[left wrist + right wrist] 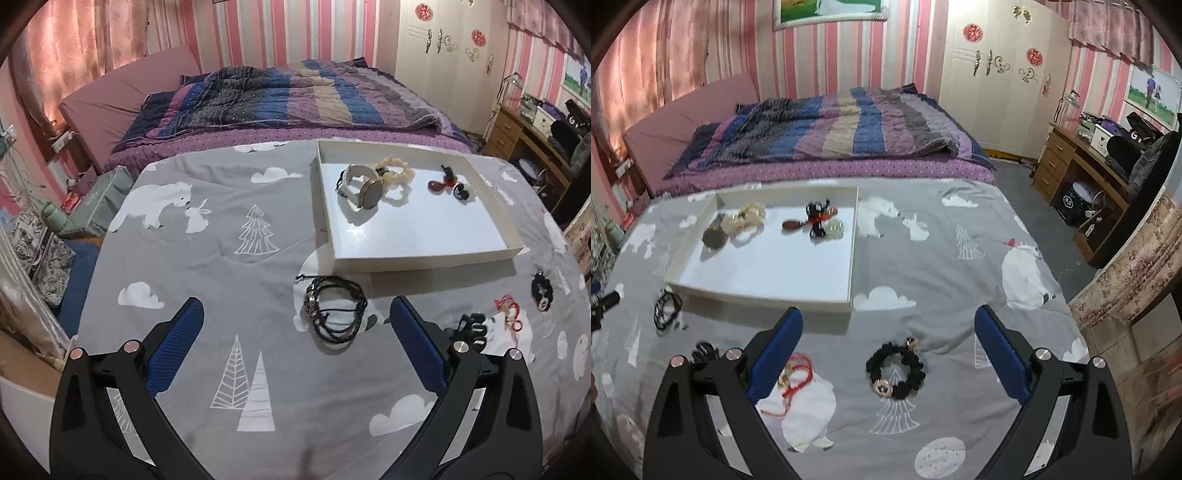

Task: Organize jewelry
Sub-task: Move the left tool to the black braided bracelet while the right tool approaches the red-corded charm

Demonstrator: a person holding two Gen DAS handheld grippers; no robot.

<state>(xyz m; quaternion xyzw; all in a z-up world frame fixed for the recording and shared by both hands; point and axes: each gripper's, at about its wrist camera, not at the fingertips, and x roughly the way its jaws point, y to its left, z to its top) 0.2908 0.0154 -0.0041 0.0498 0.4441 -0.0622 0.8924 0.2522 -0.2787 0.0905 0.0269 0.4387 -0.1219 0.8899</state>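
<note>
Only from the right wrist: black scrunchie (895, 369) between spread fingers (1001, 350).

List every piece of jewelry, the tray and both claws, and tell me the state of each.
Left claw: open, empty.
Right claw: open, empty.
White tray: on the bedspread, partly filled.
Watch: in the tray.
Cream bead bracelet: in the tray, against the watch.
Brown pendant: in the tray.
Black cord bracelets: outside the tray.
Black bead bracelet: outside the tray.
Red cord piece: outside the tray.
</note>
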